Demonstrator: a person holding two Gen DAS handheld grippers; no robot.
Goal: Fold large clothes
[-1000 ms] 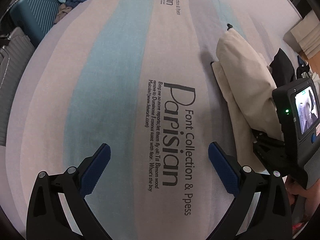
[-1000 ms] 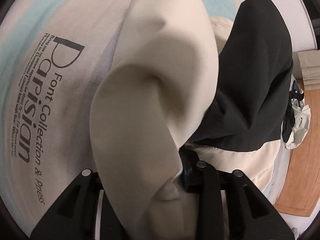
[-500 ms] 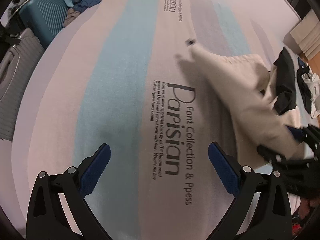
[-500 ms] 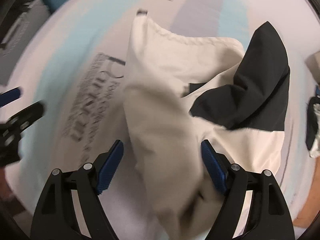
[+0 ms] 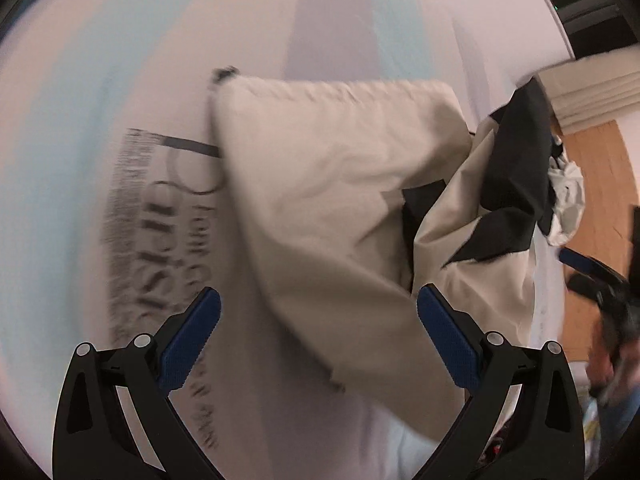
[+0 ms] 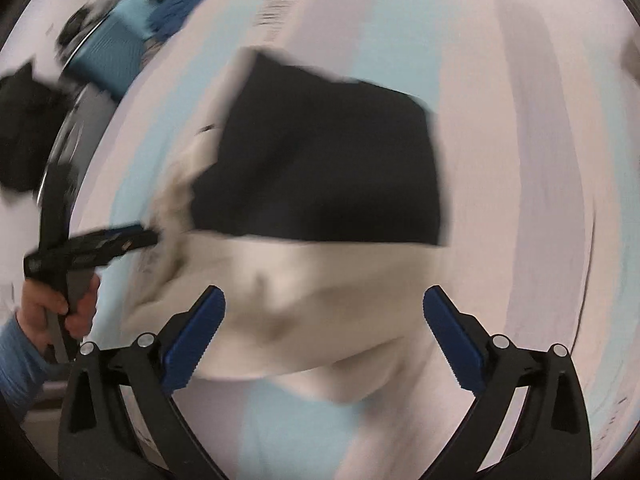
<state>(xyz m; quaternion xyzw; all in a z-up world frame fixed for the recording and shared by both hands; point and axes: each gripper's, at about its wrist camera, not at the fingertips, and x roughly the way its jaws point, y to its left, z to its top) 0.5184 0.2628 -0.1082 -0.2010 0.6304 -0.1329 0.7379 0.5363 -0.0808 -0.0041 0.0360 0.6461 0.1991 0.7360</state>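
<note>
A teal hard-shell suitcase [image 6: 110,56] is being shown far ahead of the right gripper [image 6: 324,332], up and to the left of its jaws; it is blurred, so whether it is open and what it is holding cannot be told, though dark blue clothes [image 6: 180,4] are being seen heaped just beside it. Large black lettering [image 5: 160,232] is being shown on the striped bed sheet [image 5: 80,120], ahead and left of the left gripper [image 5: 318,340]; it is being smeared by motion and cannot be read. The jaws of the left gripper are being held spread wide, with nothing pinched. The jaws of the right gripper have just been opening and are being held spread wide, nothing pressed by the blue pads [image 6: 194,332]. The cream and black garment [image 5: 328,200] is being seen lying on the sheet directly ahead of both pairs of jaws, its cream part nearest them and its black panel [image 6: 324,160] beyond.
</note>
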